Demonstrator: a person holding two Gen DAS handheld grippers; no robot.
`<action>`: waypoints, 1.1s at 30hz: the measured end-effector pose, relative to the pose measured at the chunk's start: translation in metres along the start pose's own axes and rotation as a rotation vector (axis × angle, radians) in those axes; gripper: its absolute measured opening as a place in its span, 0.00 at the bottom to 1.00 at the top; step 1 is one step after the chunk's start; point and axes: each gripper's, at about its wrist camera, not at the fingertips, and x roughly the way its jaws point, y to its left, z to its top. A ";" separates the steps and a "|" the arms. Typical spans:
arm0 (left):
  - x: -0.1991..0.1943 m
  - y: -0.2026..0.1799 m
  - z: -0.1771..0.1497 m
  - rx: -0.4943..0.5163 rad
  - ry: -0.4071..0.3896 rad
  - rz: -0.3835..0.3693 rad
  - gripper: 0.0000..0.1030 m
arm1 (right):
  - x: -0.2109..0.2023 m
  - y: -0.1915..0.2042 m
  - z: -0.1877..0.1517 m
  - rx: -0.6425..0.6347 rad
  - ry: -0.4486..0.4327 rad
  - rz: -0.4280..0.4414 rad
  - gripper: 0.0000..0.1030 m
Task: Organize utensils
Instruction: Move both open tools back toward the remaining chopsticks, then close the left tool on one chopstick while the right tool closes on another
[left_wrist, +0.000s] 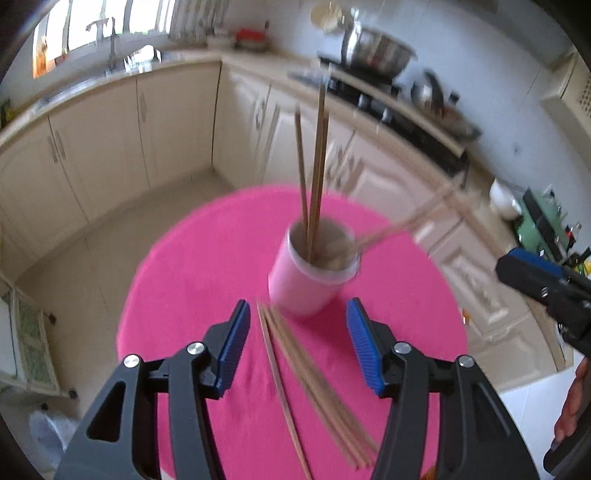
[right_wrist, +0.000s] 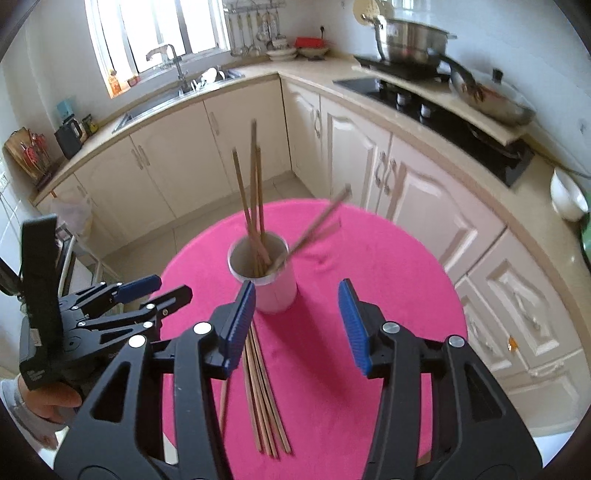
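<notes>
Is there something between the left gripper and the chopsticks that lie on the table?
Nothing visible. The left gripper is open above the loose chopsticks on the pink table, with no object between them. The cup stands just beyond their far ends, not over them. The right gripper is open and off to the side.

One pink cup (right_wrist: 273, 280) stood on one round pink table (right_wrist: 388, 295). Five chopsticks leaned inside the cup: three upright (right_wrist: 255, 192), two slanting right (right_wrist: 317, 229). The loose chopsticks (right_wrist: 264, 402) on the table overlapped too closely to count; several showed.
</notes>
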 end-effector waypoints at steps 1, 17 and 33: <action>0.006 0.001 -0.006 -0.006 0.027 -0.001 0.52 | 0.002 -0.001 -0.006 -0.001 0.012 -0.004 0.45; 0.120 0.016 -0.079 -0.039 0.393 0.119 0.31 | 0.115 -0.006 -0.102 0.013 0.366 0.100 0.30; 0.122 0.036 -0.077 -0.095 0.405 0.138 0.07 | 0.179 0.026 -0.103 -0.131 0.505 0.173 0.17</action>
